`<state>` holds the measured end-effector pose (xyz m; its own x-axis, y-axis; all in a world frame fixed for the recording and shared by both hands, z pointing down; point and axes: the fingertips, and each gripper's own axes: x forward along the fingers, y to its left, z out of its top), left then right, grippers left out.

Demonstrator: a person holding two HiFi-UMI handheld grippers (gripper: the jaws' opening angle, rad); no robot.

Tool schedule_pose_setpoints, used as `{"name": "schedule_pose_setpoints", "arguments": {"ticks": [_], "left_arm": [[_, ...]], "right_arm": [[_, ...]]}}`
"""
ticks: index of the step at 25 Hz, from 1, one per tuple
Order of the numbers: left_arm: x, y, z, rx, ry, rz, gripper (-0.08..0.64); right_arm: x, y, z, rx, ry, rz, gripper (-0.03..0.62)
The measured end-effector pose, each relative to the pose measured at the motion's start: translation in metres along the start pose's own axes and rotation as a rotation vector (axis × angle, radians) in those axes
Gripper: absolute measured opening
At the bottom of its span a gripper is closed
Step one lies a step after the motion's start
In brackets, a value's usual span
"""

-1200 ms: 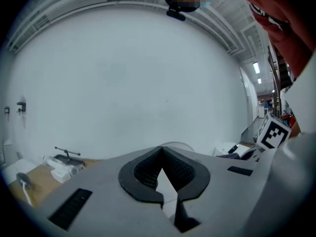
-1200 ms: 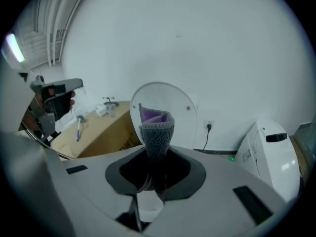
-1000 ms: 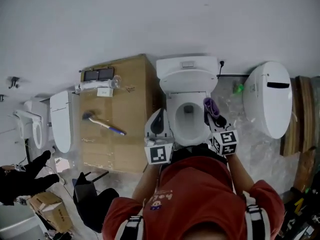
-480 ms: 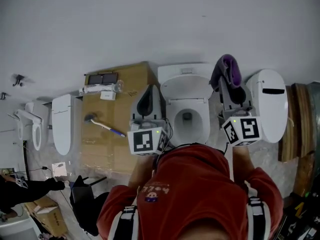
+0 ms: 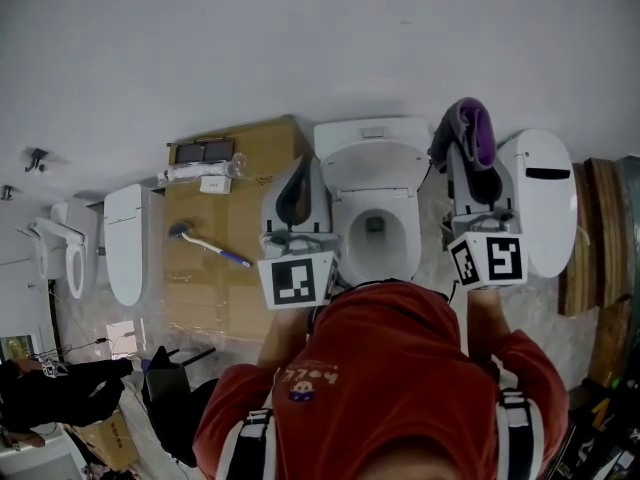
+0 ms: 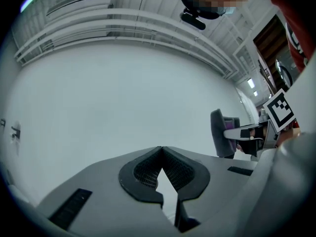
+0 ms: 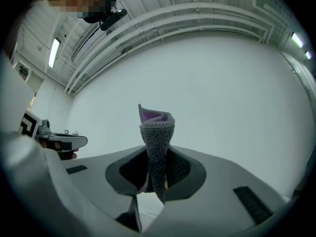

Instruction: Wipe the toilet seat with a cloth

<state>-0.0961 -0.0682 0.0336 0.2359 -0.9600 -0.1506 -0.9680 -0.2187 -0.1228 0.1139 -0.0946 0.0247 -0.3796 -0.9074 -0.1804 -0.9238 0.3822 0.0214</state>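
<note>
The right tool (image 5: 463, 160) pinches the purple cloth (image 5: 470, 126) clear of the toilet seat (image 5: 343, 230), to its right, the left tool (image 5: 297, 175) is closed and empty at its left, and no wiping looks under way.

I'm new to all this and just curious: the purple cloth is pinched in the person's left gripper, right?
No. The purple cloth is pinched in the person's right gripper, as the right gripper view shows; the left gripper is shut on nothing.

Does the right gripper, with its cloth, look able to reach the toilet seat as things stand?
Probably yes: the right gripper is shut on the cloth, the lid is up, and nothing lies on the toilet seat or blocks the way down.
</note>
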Motion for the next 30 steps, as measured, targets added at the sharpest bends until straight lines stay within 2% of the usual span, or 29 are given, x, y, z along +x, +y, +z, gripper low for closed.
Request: {"name": "schedule_pose_setpoints", "arguments": {"ticks": [9,13,19,24,30], "left_arm": [[-0.007,-0.002,-0.004,0.001,0.018,0.008,0.014],[-0.015,-0.009,0.005,-0.042,-0.013,0.022,0.014],[-0.02,-0.012,0.005,-0.05,-0.009,0.027,0.014],[-0.024,-0.013,0.002,-0.02,-0.008,0.02,0.014],[-0.024,-0.015,0.0,-0.063,-0.003,0.031,0.014]], "right_arm": [[-0.006,0.004,-0.003,-0.02,0.017,0.01,0.063],[-0.017,0.007,-0.004,-0.021,0.018,0.013,0.063],[-0.023,0.008,-0.004,-0.023,0.029,0.015,0.063],[-0.025,0.009,-0.006,-0.032,0.039,0.021,0.063],[-0.027,0.011,-0.01,-0.035,0.043,0.025,0.063]]}}
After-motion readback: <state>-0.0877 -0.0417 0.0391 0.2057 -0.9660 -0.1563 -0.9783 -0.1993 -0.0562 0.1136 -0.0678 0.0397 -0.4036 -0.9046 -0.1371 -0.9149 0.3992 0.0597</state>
